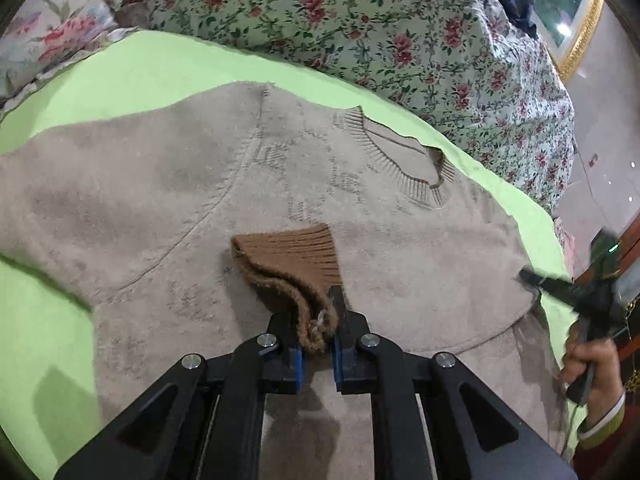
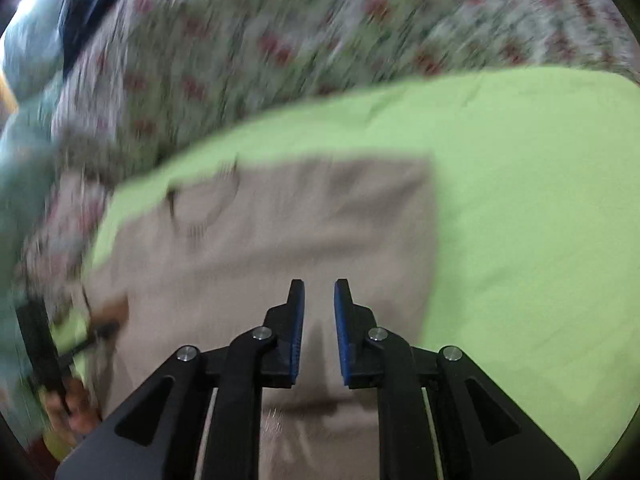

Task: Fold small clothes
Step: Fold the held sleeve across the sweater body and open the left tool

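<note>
A beige knit sweater (image 1: pixel 160 200) lies flat on a light green sheet (image 1: pixel 120 72), its ribbed neckline (image 1: pixel 400 160) towards the far side. One sleeve is folded in over the chest. My left gripper (image 1: pixel 316 320) is shut on the brown ribbed cuff (image 1: pixel 296 252) of that sleeve. My right gripper (image 2: pixel 319 286) hovers over the sweater (image 2: pixel 300 220) with its jaws a narrow gap apart and nothing between them. In the left wrist view the right gripper (image 1: pixel 528 278) is at the sweater's right edge. The right wrist view is motion-blurred.
A floral quilt (image 1: pixel 360 20) is piled along the far side of the green sheet (image 2: pixel 520 200). A floral pillow (image 1: pixel 48 28) lies at the far left. A person's hand (image 1: pixel 596 364) holds the right gripper's handle. A gold-framed picture (image 1: pixel 580 36) stands at the far right.
</note>
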Demonstrator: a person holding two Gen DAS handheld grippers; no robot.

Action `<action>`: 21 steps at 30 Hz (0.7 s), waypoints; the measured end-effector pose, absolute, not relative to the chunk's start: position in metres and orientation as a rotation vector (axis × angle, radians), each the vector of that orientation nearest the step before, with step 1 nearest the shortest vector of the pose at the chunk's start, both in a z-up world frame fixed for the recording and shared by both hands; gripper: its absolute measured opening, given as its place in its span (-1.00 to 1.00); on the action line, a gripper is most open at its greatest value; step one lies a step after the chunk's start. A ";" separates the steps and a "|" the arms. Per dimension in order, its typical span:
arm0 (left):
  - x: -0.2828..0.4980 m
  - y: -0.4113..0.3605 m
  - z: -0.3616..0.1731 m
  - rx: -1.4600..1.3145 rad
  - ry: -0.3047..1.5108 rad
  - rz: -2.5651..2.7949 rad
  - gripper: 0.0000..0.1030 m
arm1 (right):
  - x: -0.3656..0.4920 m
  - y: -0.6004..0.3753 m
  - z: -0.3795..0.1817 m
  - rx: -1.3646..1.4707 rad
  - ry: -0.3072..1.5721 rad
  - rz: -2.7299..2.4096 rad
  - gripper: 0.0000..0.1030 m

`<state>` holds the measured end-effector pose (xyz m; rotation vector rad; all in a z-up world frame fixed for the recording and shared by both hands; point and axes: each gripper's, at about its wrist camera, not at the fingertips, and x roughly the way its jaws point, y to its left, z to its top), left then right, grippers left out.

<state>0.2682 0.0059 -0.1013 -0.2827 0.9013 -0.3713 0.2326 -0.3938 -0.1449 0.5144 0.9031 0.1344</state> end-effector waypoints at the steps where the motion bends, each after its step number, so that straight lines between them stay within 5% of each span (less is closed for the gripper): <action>1: 0.264 0.012 -0.100 -0.284 0.902 -0.364 -0.73 | 0.232 -0.397 -0.153 0.509 0.932 0.093 -0.69; 6: 0.240 0.054 -0.093 -0.327 0.887 -0.310 -0.70 | 0.202 -0.410 -0.147 0.668 0.886 0.104 -0.67; 8: 0.229 0.080 -0.087 -0.369 0.868 -0.266 -0.48 | 0.185 -0.398 -0.132 0.671 0.844 0.169 -0.58; 10: 0.223 0.104 -0.083 -0.411 0.851 -0.211 0.06 | 0.169 -0.382 -0.121 0.674 0.822 0.232 -0.36; 14: 0.219 0.169 -0.074 -0.520 0.799 -0.076 0.54 | 0.146 -0.343 -0.110 0.660 0.826 0.335 -0.25; 21: 0.252 0.273 -0.080 -0.817 0.759 0.016 0.59 | 0.121 -0.296 -0.110 0.618 0.877 0.401 -0.24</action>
